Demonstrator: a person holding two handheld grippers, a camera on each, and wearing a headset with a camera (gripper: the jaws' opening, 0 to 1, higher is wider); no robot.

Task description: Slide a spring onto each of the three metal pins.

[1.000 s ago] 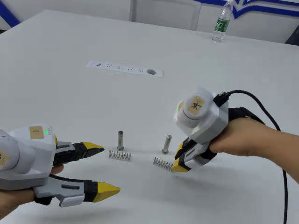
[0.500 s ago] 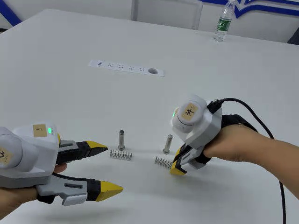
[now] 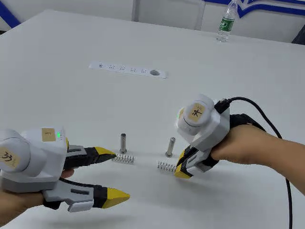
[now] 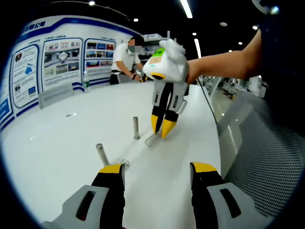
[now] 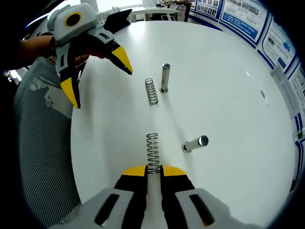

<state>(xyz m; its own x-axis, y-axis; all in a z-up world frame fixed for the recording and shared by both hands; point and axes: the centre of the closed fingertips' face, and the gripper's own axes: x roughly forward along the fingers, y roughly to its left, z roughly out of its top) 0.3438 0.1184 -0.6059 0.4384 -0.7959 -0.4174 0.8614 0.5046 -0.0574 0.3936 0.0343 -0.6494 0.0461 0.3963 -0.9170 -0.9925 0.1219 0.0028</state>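
White tabletop (image 3: 71,109). Left gripper (image 3: 121,174) hovers, fingers wide apart, empty. Right gripper (image 3: 179,172) fingers pinched on one end of a spring (image 3: 166,166) lying near upright pin (image 3: 170,147). Second spring (image 3: 123,159) at other pin (image 3: 123,143). Step: grasping; next lift, align over the pin.

The left spring (image 3: 123,159) and right spring (image 3: 166,166) lie flat beside upright pins (image 3: 123,143).

The tips of my right gripper (image 3: 182,172) cover the right end of the spring (image 3: 166,166) they pinch; the far bottle (image 3: 227,21) is cut off at its cap.
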